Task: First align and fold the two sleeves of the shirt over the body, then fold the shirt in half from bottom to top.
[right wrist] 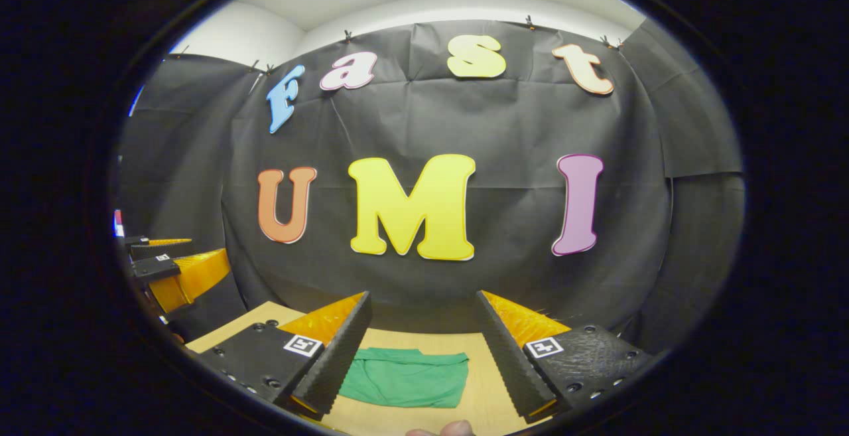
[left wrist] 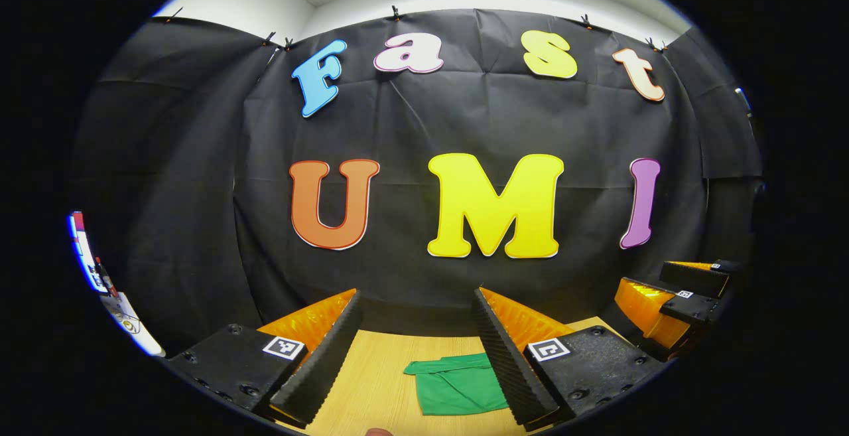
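The green shirt [left wrist: 457, 384] lies on the wooden table [left wrist: 378, 376] as a compact, roughly rectangular bundle, flat and near the far edge by the black cloth wall; in the right gripper view the same shirt [right wrist: 404, 377] sits just ahead of your fingers, with a layered edge along its top. No sleeve sticks out to either side, so you appear to be either finished or at the last fold; from this angle you cannot tell whether the bottom-to-top fold is done. Your left gripper [left wrist: 418, 350] hangs above the table with its jaws wide apart and nothing between them, the shirt showing in the gap beside the right-hand finger. Your right gripper [right wrist: 424, 350] is likewise spread and empty, raised off the cloth. Neither touches the shirt. If a fold remains, bring both grippers down to the hem nearest you, pinch one corner each, and carry them level toward the collar so the edges meet squarely.
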The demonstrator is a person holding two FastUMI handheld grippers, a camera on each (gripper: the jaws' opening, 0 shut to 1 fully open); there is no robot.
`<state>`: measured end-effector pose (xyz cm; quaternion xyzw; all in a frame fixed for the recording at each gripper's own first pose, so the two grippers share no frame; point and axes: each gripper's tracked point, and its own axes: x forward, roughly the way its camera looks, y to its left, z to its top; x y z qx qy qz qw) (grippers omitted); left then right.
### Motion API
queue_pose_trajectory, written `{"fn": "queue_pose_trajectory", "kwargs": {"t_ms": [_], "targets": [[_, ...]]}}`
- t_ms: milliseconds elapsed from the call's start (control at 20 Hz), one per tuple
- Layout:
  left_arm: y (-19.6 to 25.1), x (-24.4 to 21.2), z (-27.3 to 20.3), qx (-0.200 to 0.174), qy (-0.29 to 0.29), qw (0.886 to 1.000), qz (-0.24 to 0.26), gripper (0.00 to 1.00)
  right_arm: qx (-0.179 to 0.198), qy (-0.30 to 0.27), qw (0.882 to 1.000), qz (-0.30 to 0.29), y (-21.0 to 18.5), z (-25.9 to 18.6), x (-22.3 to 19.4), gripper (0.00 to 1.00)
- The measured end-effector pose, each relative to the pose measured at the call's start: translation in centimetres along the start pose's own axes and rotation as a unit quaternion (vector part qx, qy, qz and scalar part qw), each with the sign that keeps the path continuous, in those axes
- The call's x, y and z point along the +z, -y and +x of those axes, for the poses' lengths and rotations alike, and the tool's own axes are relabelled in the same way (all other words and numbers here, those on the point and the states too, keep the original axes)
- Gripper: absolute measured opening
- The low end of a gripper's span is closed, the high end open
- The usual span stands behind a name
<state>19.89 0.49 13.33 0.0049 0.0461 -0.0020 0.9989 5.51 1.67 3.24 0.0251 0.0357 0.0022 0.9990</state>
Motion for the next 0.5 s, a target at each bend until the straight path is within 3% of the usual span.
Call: {"fn": "queue_pose_trajectory", "kwargs": {"t_ms": [500], "targets": [[-0.1, -0.2, 1.0, -0.016, 0.000, 1.000, -0.006, 1.00, -0.018, 0.007, 1.000, 0.005, 0.6, 0.4, 0.3, 0.96]]}}
